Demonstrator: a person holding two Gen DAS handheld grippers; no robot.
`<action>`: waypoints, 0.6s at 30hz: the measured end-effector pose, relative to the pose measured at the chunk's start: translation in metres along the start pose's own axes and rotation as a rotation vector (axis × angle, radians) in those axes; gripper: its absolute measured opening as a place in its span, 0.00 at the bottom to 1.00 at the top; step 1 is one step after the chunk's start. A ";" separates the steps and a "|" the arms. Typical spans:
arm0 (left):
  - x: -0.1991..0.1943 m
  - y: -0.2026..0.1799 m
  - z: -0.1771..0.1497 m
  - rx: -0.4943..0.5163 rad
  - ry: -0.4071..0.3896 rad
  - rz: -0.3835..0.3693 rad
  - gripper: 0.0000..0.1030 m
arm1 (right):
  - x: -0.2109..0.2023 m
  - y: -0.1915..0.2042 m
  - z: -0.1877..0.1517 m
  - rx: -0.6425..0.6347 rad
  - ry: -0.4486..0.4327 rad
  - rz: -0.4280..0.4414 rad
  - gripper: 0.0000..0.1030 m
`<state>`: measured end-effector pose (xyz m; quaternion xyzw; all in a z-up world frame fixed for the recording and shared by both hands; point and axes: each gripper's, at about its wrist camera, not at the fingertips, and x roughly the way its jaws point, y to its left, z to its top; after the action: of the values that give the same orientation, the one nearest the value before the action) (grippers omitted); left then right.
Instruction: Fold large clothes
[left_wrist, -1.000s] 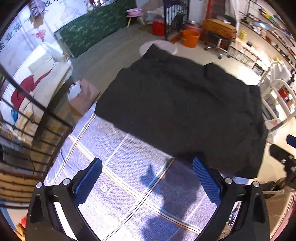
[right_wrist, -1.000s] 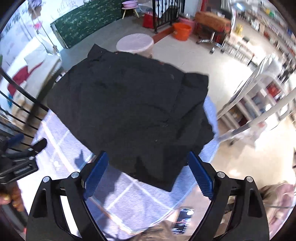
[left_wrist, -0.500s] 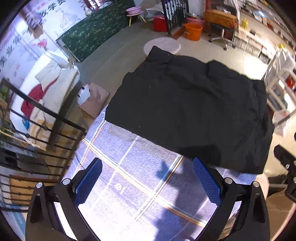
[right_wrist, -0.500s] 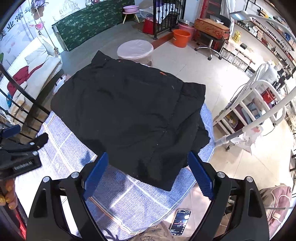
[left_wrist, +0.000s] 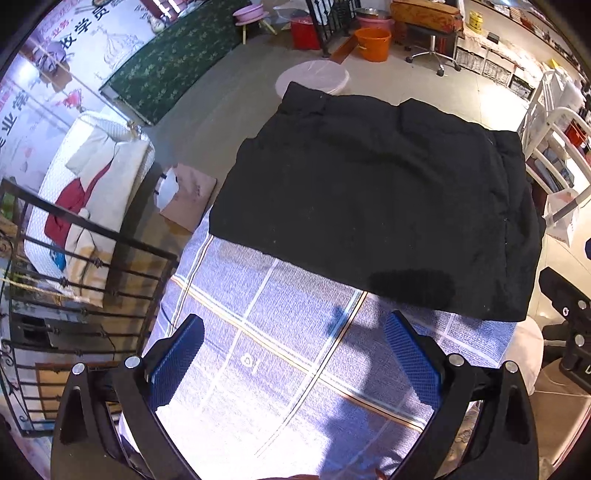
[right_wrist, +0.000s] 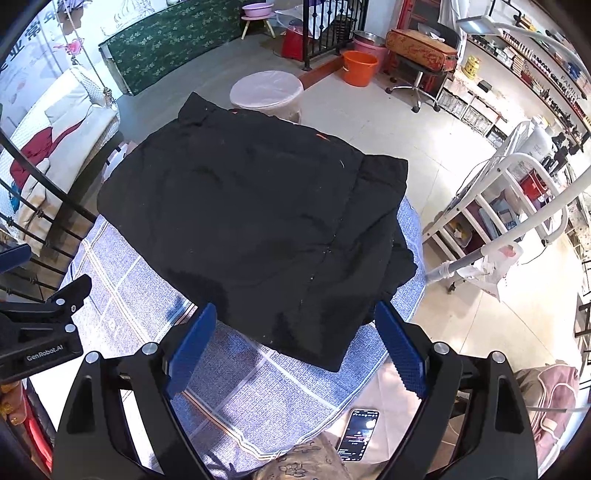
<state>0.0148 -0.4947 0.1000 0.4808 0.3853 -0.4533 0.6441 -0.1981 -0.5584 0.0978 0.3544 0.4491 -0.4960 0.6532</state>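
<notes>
Both grippers, left (left_wrist: 293, 354) and right (right_wrist: 295, 347), hover released above a black garment (right_wrist: 251, 229) whose overhanging corner could slip off the table (right_wrist: 122, 295).

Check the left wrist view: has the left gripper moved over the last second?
Yes. The left gripper pulled back from the black garment: more of the checked cloth now shows between its open fingers and the garment's near edge.
</notes>
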 end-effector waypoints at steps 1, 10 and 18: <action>0.000 0.000 -0.001 -0.007 0.003 0.002 0.94 | 0.000 0.000 0.000 -0.003 0.002 0.002 0.84; 0.000 -0.002 -0.002 -0.028 0.016 -0.002 0.94 | -0.007 0.004 0.000 -0.029 0.002 -0.020 0.84; 0.002 -0.001 -0.002 -0.029 0.022 -0.002 0.94 | -0.007 0.004 -0.001 -0.028 0.000 -0.021 0.84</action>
<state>0.0140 -0.4934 0.0978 0.4760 0.3992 -0.4431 0.6463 -0.1953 -0.5540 0.1044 0.3407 0.4598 -0.4963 0.6529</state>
